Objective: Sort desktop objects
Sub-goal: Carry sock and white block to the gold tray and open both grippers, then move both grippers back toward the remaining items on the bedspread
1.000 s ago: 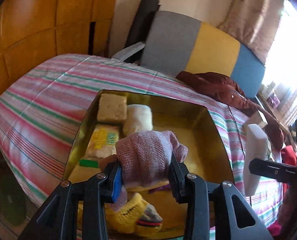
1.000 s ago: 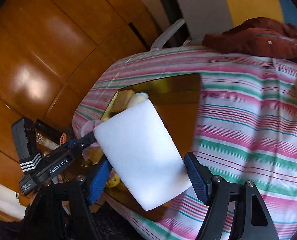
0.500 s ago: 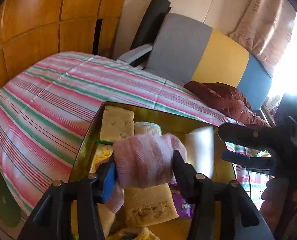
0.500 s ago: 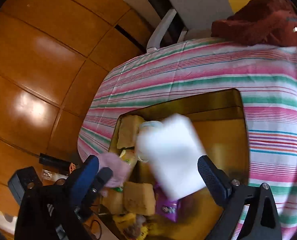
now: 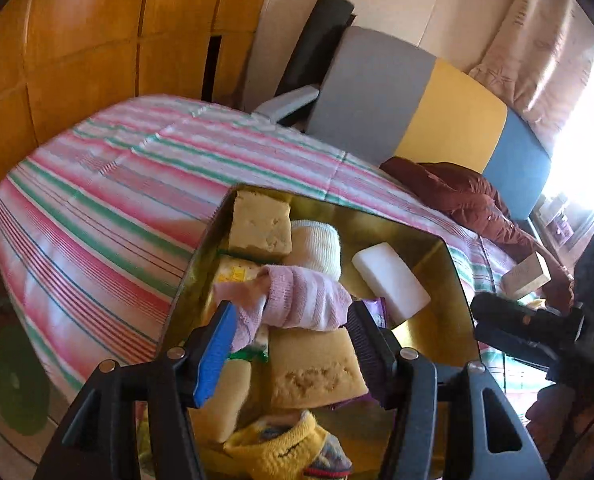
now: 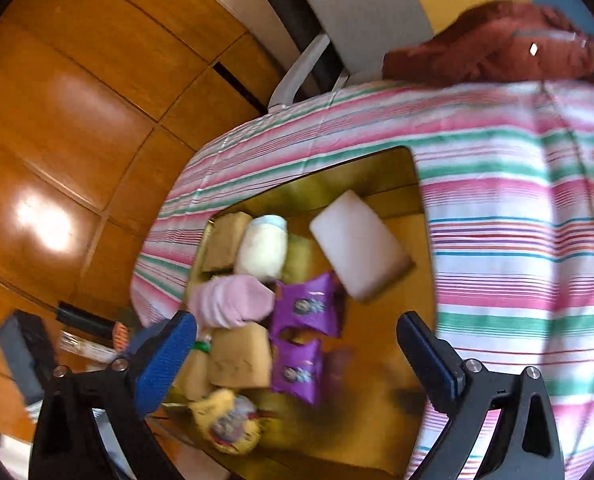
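Now the right gripper (image 6: 297, 344) is hanging with jaws spread, no longer carrying the white rectangular foam block (image 6: 359, 242), which is lying in the gold metal tray (image 5: 453, 280); the left gripper (image 5: 289, 336) is releasing the pink knitted sock (image 5: 305, 296) (jaws parted, sock resting on the pile); both sorted.

The tray (image 5: 453, 280) sits on the worktop (image 5: 97, 208). Inside the tray, a sponge block (image 5: 261, 224) occupies the far left corner, with a rolled sock (image 5: 317, 246) touching its right side. A foam block (image 5: 391, 280) lies tilted to the right of the rolled sock. A knitted cloth (image 5: 305, 298) lies in front of the rolled sock, resting on a second sponge block (image 5: 315, 368). Two snack packets (image 6: 303, 308) lie right of that block, one in front of the other. A knitted toy (image 5: 285, 452) lies at the near edge. A garment (image 5: 465, 196) lies behind the tray to the right, against a chair (image 5: 381, 92).
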`<state>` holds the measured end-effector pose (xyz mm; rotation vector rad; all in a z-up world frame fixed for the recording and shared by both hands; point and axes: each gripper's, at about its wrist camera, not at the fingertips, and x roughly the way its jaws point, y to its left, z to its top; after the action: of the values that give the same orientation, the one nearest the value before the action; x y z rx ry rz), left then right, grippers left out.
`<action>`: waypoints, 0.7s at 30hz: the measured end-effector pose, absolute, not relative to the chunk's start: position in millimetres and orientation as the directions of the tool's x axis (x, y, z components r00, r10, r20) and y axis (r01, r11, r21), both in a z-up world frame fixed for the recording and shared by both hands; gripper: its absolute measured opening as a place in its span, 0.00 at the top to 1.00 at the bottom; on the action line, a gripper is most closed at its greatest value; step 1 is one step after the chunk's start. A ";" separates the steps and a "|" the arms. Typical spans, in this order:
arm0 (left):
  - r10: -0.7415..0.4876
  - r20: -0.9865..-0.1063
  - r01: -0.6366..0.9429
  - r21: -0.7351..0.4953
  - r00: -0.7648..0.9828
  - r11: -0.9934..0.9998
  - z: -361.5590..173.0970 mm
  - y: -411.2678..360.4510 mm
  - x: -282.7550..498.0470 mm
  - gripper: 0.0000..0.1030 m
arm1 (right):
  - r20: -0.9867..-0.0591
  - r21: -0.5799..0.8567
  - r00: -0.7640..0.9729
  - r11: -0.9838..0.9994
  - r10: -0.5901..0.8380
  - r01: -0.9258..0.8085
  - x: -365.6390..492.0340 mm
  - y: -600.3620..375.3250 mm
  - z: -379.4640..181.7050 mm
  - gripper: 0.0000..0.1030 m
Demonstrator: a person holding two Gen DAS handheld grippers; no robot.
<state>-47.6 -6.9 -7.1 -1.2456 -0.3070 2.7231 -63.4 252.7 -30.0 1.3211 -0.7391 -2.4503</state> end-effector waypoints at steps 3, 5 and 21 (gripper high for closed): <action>0.174 -0.716 -0.050 -0.191 -0.676 -0.980 3.1 0.8 -38.4 0.43 | -0.715 0.484 -0.574 -0.875 -0.399 0.006 -48.5 249.6 -23.4 0.01; 0.167 -0.705 -0.070 -0.164 -0.689 -0.984 9.3 8.4 -31.1 0.43 | -0.722 0.445 -0.586 -0.896 -0.367 0.013 -40.9 248.3 -21.2 0.01; 0.213 -0.709 -0.203 -0.100 -0.672 -0.974 13.1 55.8 -1.9 0.43 | -0.728 0.324 -0.641 -0.946 -0.242 -0.011 8.7 258.1 -20.0 0.01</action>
<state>-1.9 55.8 13.1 -1.1400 -0.0186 2.6816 8.7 258.1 -20.0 1.2639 -0.4564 -2.6954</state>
